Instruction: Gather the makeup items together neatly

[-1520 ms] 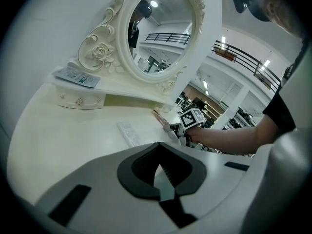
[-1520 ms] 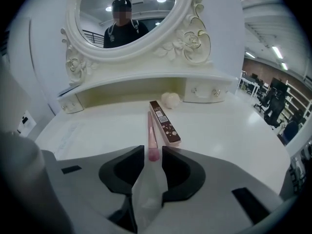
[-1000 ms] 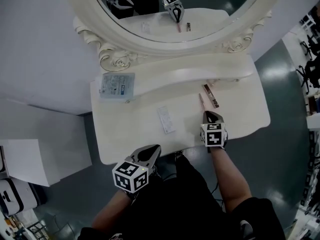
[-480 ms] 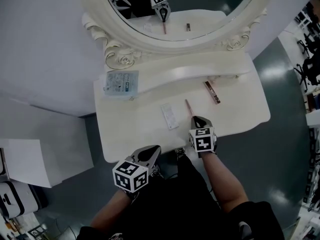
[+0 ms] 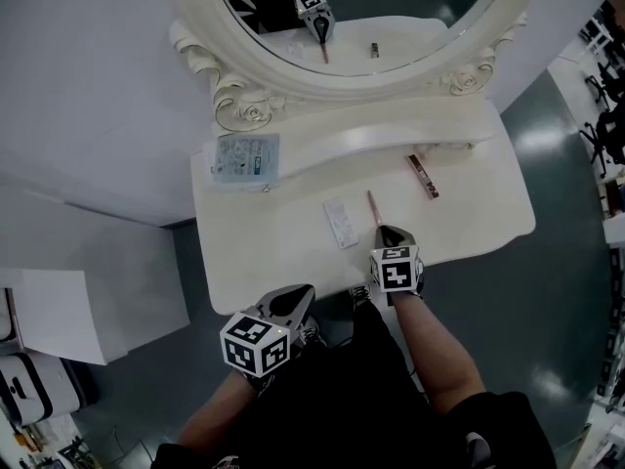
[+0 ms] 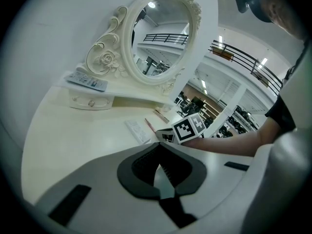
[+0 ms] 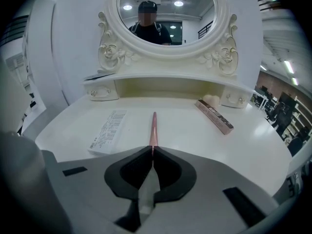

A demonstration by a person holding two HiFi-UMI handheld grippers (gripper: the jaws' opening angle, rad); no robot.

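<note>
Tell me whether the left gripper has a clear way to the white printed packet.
Probably yes: the left gripper, empty at the front edge of the table, has only bare tabletop between it and the white printed packet; the right gripper stands aside.

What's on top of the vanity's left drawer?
A flat blue-and-white packet lies on the left drawer, covering most of its top. Anything beneath the packet cannot be seen.
</note>
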